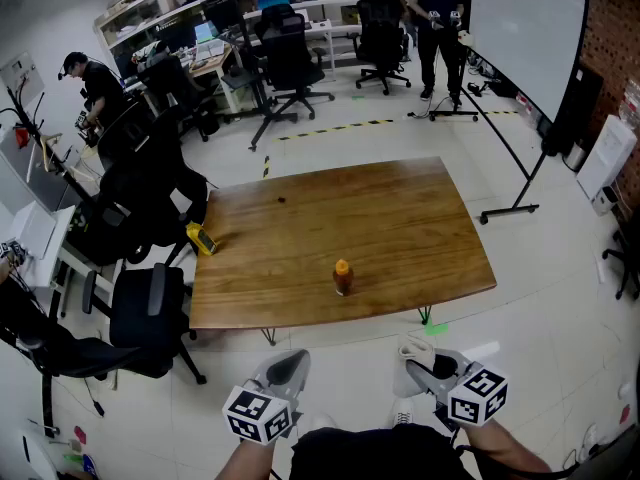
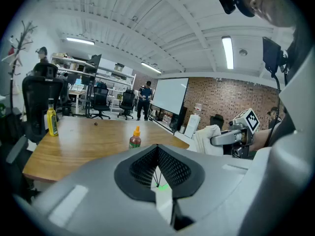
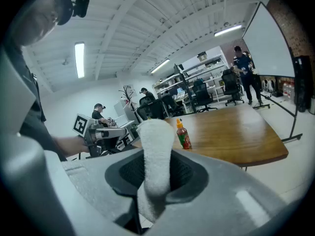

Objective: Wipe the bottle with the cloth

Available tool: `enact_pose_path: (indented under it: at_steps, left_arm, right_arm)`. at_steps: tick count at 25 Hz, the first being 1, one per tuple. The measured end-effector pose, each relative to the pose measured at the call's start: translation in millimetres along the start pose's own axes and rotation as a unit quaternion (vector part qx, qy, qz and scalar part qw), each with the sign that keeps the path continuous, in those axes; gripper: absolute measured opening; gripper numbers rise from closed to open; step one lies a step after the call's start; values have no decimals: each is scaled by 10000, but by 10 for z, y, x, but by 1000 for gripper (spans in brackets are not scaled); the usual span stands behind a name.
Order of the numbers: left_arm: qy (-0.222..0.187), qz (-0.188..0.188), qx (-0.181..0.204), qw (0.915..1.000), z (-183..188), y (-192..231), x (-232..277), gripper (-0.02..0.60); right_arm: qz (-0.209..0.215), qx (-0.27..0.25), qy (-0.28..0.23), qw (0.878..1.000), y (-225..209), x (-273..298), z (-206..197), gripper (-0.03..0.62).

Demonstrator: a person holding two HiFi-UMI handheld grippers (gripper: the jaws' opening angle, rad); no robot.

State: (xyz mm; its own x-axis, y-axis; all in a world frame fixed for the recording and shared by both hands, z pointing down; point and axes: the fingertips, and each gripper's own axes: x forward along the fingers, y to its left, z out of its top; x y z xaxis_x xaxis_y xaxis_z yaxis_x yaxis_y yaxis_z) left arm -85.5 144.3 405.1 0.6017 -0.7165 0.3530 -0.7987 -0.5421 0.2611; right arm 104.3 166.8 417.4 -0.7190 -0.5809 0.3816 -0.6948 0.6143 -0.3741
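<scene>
A small brown sauce bottle point(image 1: 343, 276) with an orange cap stands upright near the front edge of the wooden table point(image 1: 400, 218). It also shows in the left gripper view as the bottle point(image 2: 135, 138) and in the right gripper view as the bottle point(image 3: 183, 134). My right gripper point(image 1: 425, 366) is shut on a white cloth point(image 3: 156, 156), which sticks up between its jaws. My left gripper point(image 1: 285, 368) is shut with nothing in it. Both grippers hover below the table's front edge, well short of the bottle. From the left gripper view the cloth point(image 2: 206, 137) hangs off to the right.
A yellow bottle point(image 1: 200, 238) lies at the table's left edge. Black office chairs point(image 1: 150, 313) crowd the left side. A whiteboard on a stand point(image 1: 525, 28) is at the back right. People stand far behind and at the left.
</scene>
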Motion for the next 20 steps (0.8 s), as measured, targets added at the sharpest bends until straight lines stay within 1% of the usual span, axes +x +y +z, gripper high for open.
enact_pose_path:
  at_steps: [4, 6, 9, 12, 15, 18, 20]
  left_arm:
    - [-26, 104, -4, 9999, 52, -47, 71, 17]
    - [-61, 138, -106, 9998, 67, -98, 124, 17]
    - [-158, 216, -386, 9989, 76, -184, 215, 17]
    - [-202, 363, -426, 9982, 66, -300, 350, 17]
    - [-283, 420, -475, 9976, 87, -494, 552, 17]
    - [-266, 424, -403, 9979, 121, -723, 702, 17]
    - [-160, 493, -210, 9984, 133, -802, 724, 17]
  right_arm:
    - [95, -12, -8, 10000, -106, -40, 49, 77]
    - [146, -15, -40, 9999, -172, -92, 103, 77]
    - [219, -60, -60, 9997, -310, -204, 170, 77]
    - [272, -87, -20, 9996, -480, -334, 204, 77]
    - [412, -89, 60, 9991, -649, -412, 199, 77]
    - [599, -130, 125, 9980, -750, -447, 246, 77]
    - [699, -126, 160, 9973, -800, -434, 281, 77]
